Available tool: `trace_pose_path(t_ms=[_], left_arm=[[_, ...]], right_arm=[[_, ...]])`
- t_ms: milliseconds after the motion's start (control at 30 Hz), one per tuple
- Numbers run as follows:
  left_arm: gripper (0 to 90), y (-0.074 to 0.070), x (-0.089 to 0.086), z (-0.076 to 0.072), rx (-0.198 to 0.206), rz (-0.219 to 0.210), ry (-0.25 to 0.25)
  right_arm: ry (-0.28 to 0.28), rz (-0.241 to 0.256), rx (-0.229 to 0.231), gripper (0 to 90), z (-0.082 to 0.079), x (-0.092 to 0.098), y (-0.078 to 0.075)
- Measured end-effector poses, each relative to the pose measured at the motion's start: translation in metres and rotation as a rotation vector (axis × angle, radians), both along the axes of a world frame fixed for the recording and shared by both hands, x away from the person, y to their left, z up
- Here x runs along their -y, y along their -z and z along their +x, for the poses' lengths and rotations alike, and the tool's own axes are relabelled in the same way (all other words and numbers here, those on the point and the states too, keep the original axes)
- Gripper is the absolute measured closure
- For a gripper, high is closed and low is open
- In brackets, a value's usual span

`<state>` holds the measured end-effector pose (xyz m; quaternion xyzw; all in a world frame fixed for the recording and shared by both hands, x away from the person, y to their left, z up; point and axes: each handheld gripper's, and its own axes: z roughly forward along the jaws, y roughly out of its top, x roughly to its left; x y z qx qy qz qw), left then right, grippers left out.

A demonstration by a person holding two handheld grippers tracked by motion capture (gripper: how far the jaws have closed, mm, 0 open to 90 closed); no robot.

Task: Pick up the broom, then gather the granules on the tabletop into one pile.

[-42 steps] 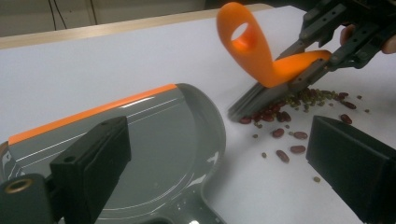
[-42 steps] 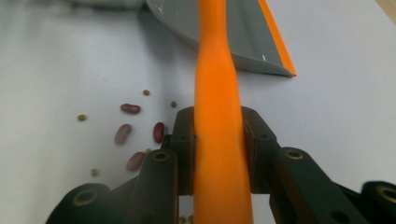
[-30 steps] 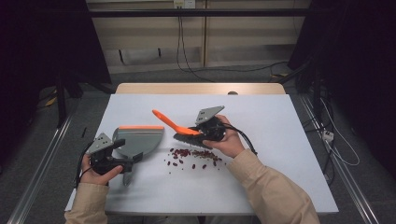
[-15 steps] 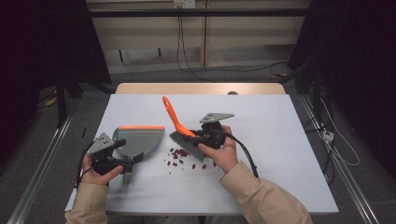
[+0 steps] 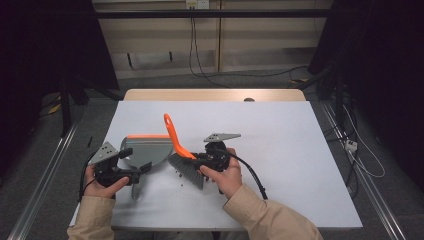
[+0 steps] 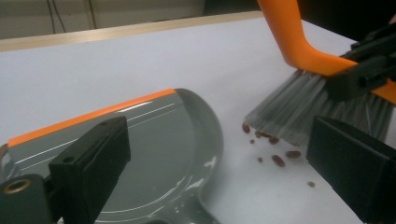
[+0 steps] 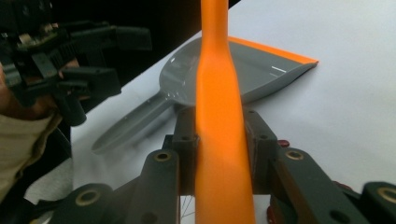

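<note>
A grey dustpan [image 5: 145, 149] with an orange front lip lies flat on the white table; it also appears in the left gripper view [image 6: 154, 154] and the right gripper view [image 7: 261, 70]. My left gripper [image 5: 135, 161] [image 6: 219, 140] stands open at the pan's handle end, jaws either side of it without touching. My right gripper [image 5: 196, 161] [image 7: 219, 135] is shut on the orange handle of a brush [image 5: 175, 137]. The brush's grey bristles [image 6: 303, 109] rest on the table just right of the pan. Several small red-brown beans [image 6: 275, 158] lie at the bristle tips.
The table [image 5: 280, 130] has a wooden strip along its far edge. The right gripper's black cable [image 5: 250, 172] trails across the table toward the person. Metal rails [image 5: 45, 175] run along the floor on both sides.
My right gripper has swept the brush left toward the dustpan, its handle tipping more upright, and the beans have been pushed left with it. The left gripper and the pan have stayed put.
</note>
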<state>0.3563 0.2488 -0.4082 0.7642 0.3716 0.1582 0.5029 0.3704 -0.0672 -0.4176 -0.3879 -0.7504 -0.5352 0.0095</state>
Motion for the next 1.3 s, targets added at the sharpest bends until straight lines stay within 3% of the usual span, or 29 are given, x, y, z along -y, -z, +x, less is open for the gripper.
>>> trace_pose_path(t_ms=[133,433,1300], left_arm=[[6.2,0.002,0.001,0.0,-0.005,0.005,0.004],[6.2,0.0,0.0,0.0,0.005,0.005,0.004],[6.2,0.0,0.001,0.0,0.011,-0.001,0.003]], right_arm=[[-0.015,-0.045,-0.006,71.2,-0.006,-0.013,0.007],[-0.044,-0.048,-0.055,71.1,-0.014,-0.025,0.013],[0.055,-0.129,-0.111,71.1,0.002,-0.013,0.019]])
